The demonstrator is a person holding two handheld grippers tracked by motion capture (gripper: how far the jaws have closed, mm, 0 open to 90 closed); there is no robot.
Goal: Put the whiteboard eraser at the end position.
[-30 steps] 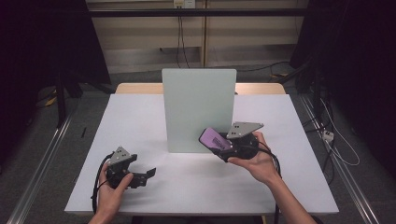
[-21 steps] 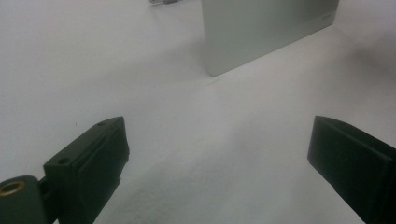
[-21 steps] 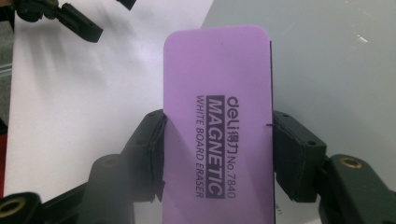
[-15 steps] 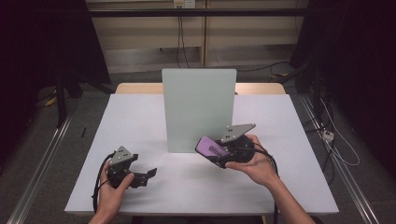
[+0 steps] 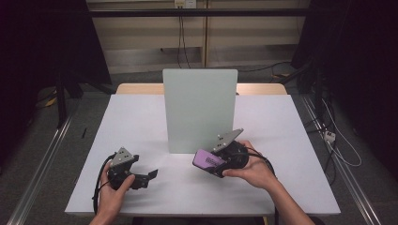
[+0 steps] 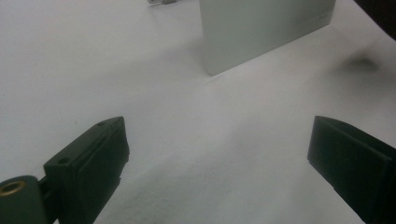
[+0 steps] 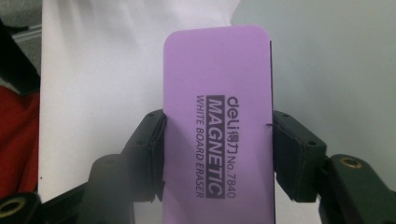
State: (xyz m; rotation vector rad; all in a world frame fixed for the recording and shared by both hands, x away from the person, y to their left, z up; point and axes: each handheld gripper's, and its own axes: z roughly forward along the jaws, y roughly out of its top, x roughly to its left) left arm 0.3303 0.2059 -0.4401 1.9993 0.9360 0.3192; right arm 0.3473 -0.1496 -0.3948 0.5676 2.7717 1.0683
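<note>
Purple whiteboard eraser (image 7: 218,126), pinched edgewise by the right tool (image 7: 218,154), could slip; left tool (image 6: 217,158) gapes empty.

White table (image 5: 141,122) w/ upright grey board (image 5: 199,110)

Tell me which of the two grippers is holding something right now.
The right gripper: its jaws are shut on the long sides of a purple whiteboard eraser, near the upright white board. The left gripper is open and holds nothing.
</note>
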